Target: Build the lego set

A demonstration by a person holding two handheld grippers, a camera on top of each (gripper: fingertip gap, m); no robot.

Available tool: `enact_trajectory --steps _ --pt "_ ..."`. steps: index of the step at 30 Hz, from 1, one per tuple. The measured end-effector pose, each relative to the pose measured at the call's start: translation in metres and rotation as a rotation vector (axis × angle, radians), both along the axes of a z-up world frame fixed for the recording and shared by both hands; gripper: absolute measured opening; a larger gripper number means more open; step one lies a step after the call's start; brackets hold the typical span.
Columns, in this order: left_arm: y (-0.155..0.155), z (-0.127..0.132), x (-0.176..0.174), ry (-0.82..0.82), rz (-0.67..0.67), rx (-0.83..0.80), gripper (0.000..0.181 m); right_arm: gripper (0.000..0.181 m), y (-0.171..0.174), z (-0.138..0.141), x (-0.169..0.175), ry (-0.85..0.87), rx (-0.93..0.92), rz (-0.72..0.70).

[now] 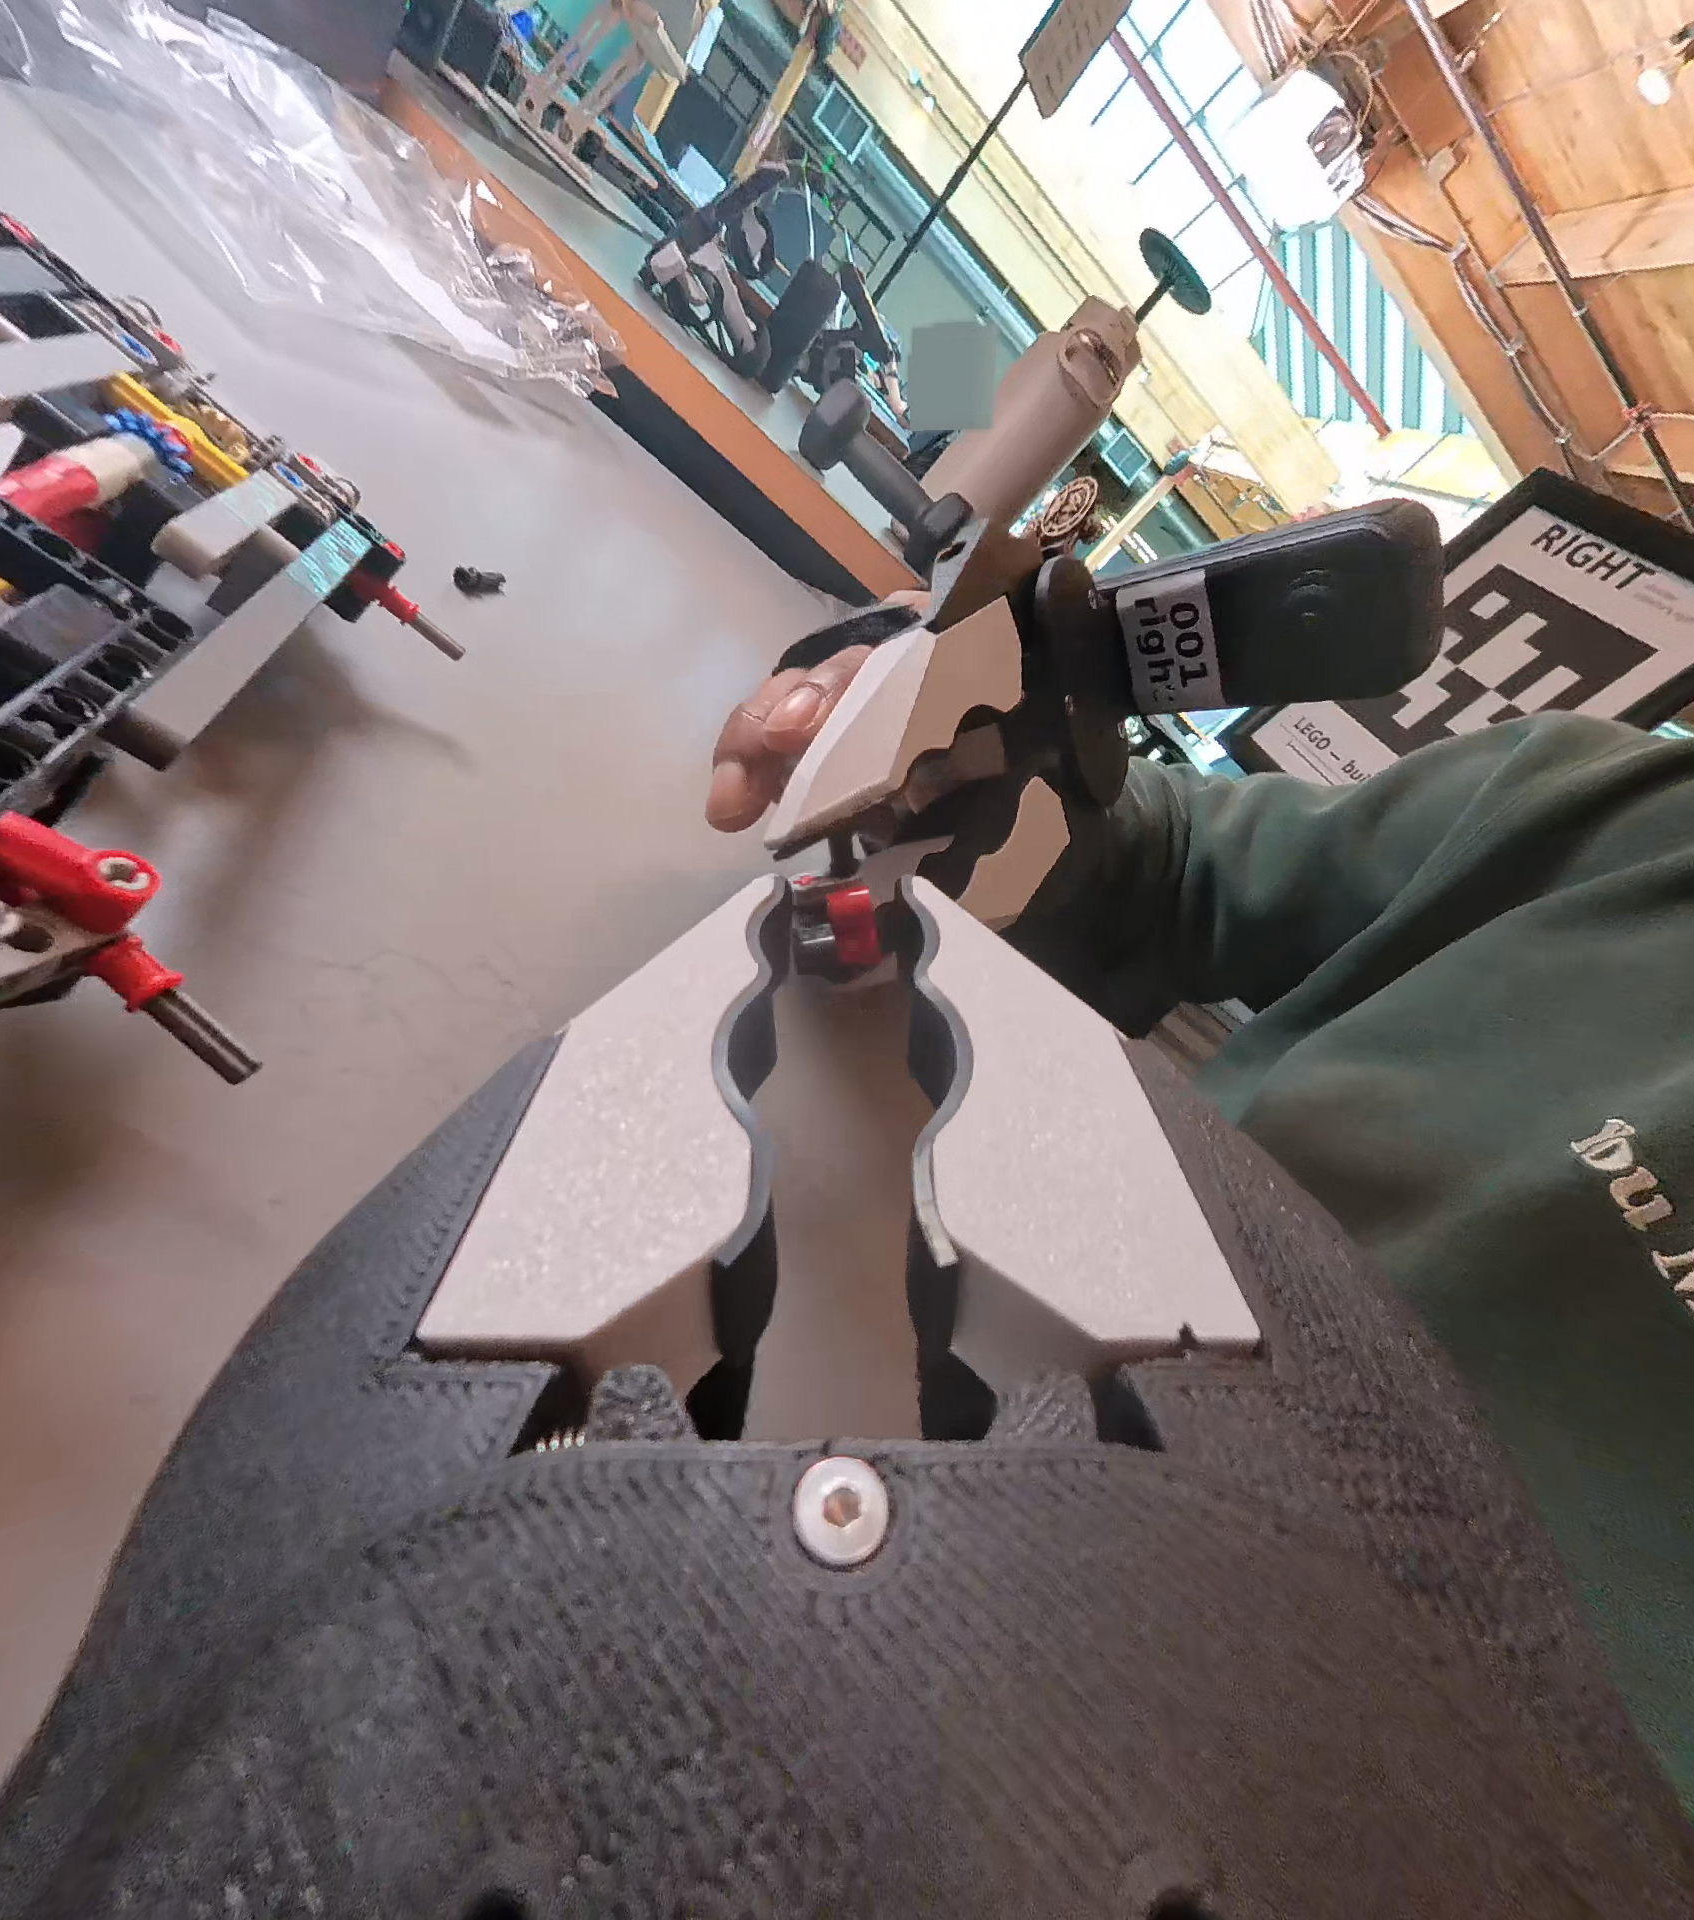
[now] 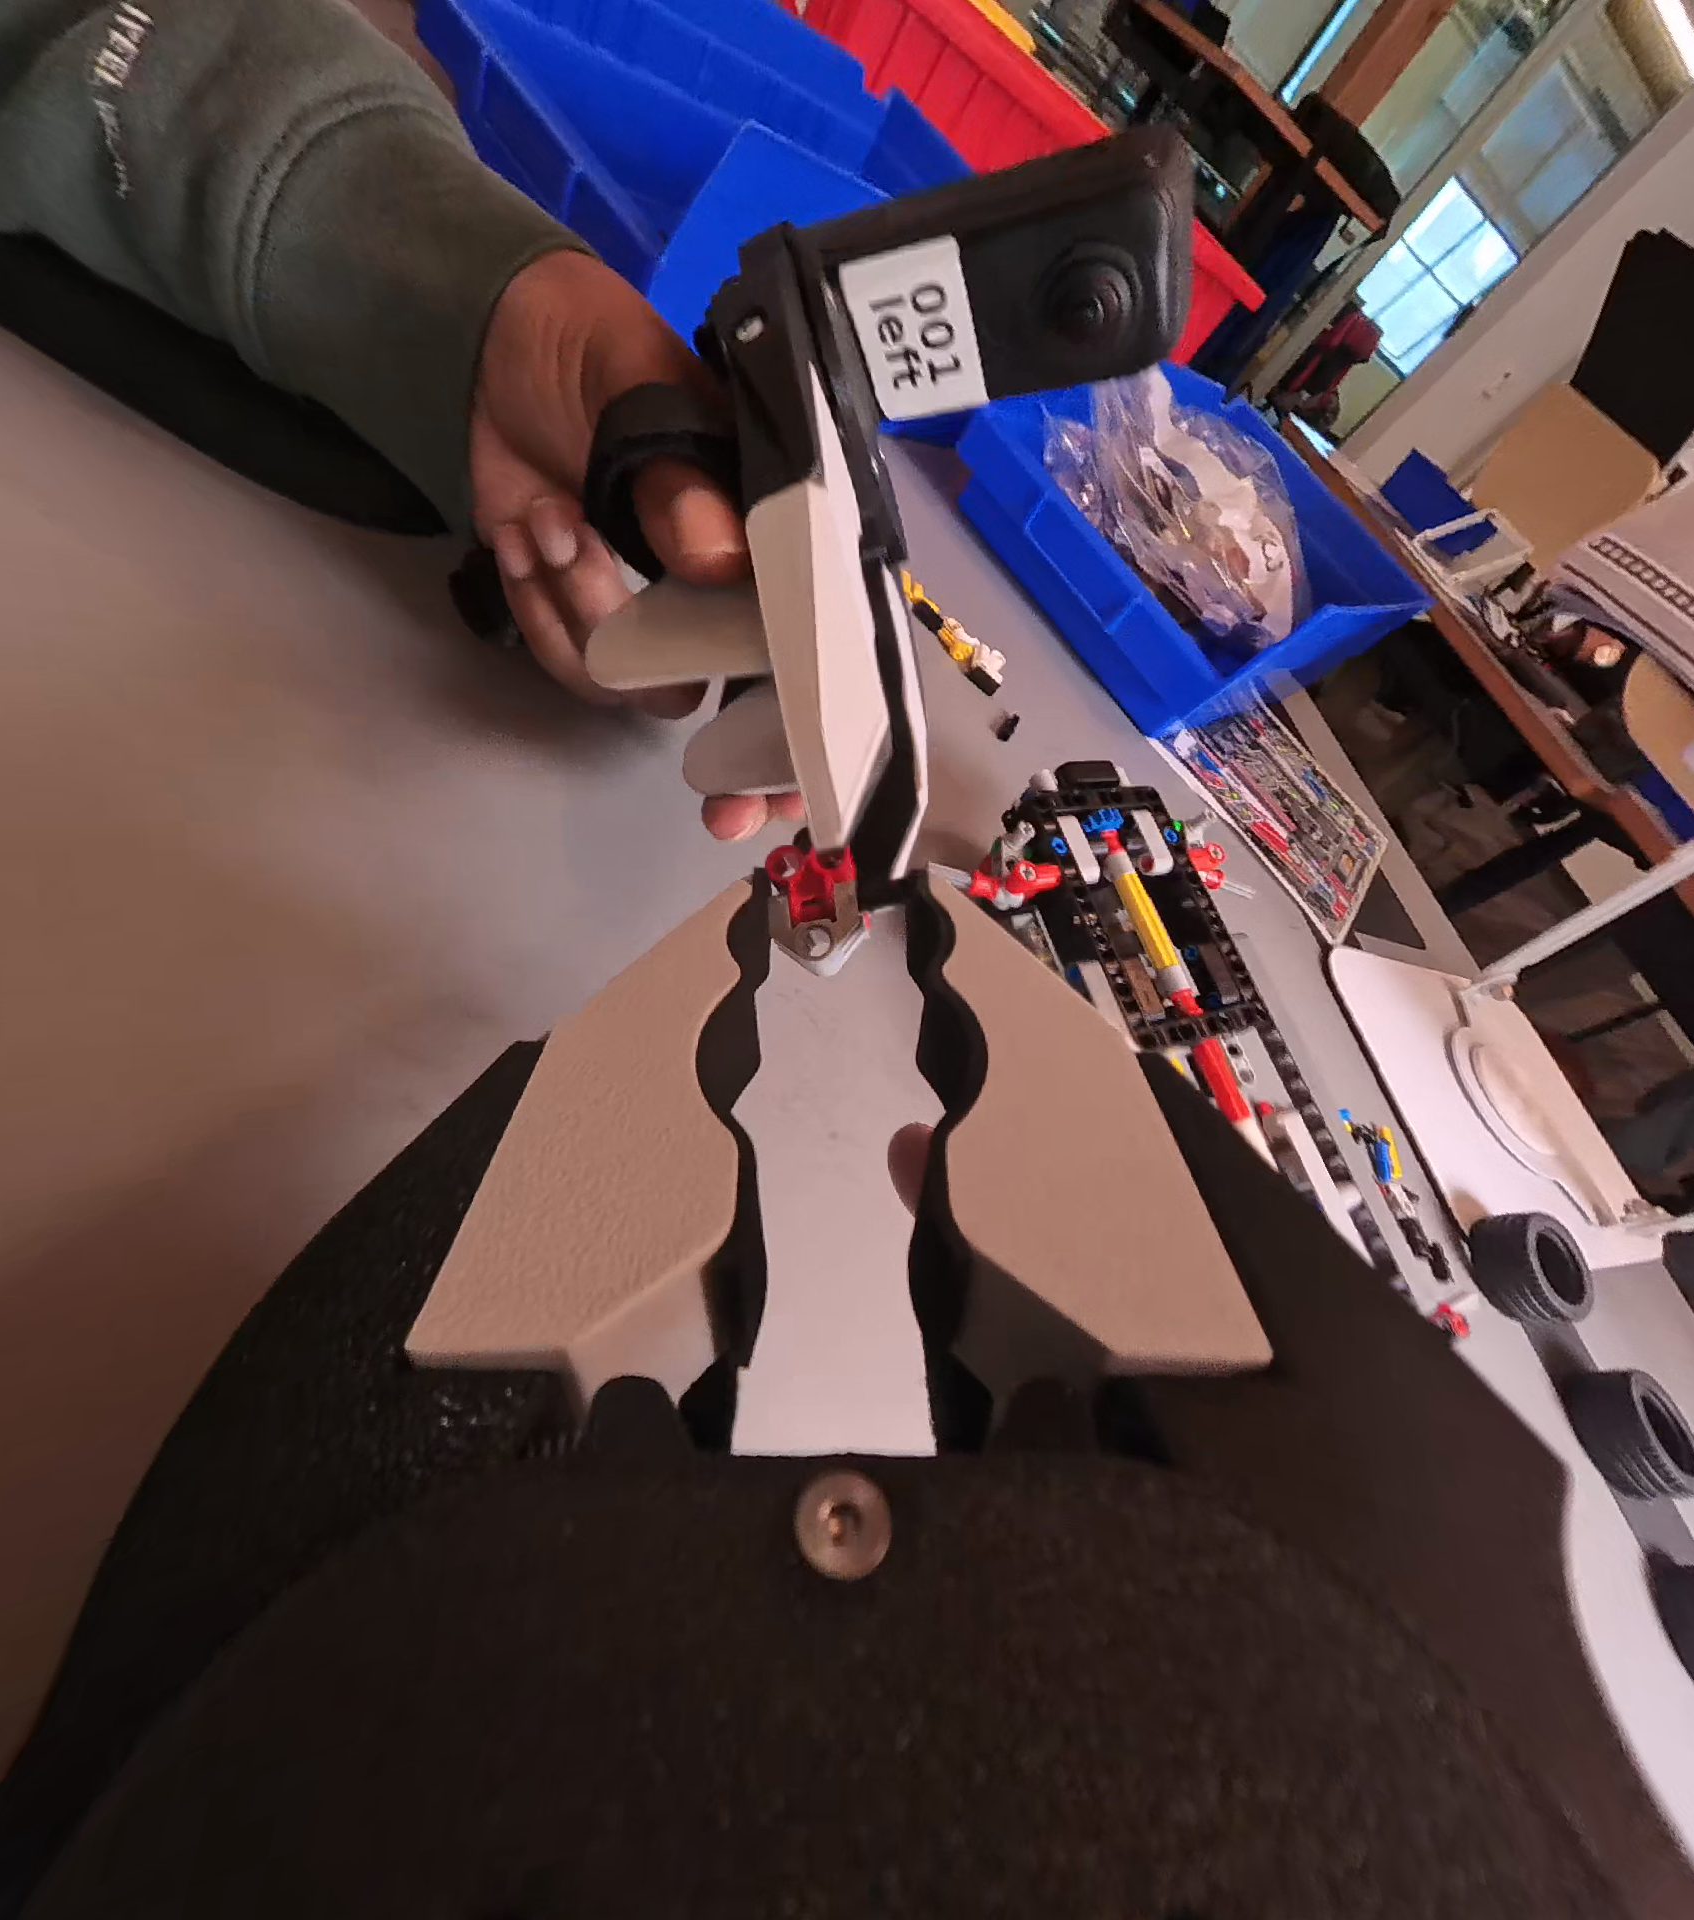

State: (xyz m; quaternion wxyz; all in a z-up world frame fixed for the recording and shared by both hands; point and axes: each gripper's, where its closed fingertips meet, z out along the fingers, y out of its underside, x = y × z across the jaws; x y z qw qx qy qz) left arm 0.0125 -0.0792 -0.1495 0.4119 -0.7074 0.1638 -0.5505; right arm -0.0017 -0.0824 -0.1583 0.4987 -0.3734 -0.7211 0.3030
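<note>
Daylight pours in from the windows (image 1: 1196,208) at the far wall — they blow out to near white. The table (image 1: 531,790) is evenly lit, with soft shadows under the lego frame (image 1: 95,665). Both views bend strongly at the edges. In the right wrist view the tyres (image 2: 1643,1455) and green sleeve (image 2: 230,197) smear with blur — the centre stays sharp.

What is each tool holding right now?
Left tool: closed on the small red-and-grey Lego piece.
Right tool: closed on that same piece.
</note>
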Motion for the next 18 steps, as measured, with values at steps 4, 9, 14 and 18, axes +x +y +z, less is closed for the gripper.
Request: enact_trajectory --steps 4,9,14,18 --pt "0.005 0.003 -0.007 -0.016 0.033 0.005 0.024 0.024 0.007 -0.002 0.004 0.011 0.028 -0.025" --pt "0.0 -0.006 0.004 0.013 -0.013 -0.02 0.028 0.024 0.002 -0.001 0.0 0.039 0.093 -0.023" --pt "-0.004 -0.009 0.01 0.058 -0.028 -0.008 0.014 0.024 -0.003 0.002 -0.002 0.061 0.146 -0.022" --pt "-0.01 -0.011 0.013 0.023 -0.075 -0.08 0.014 0.028 -0.007 0.003 -0.001 0.08 0.209 -0.001"
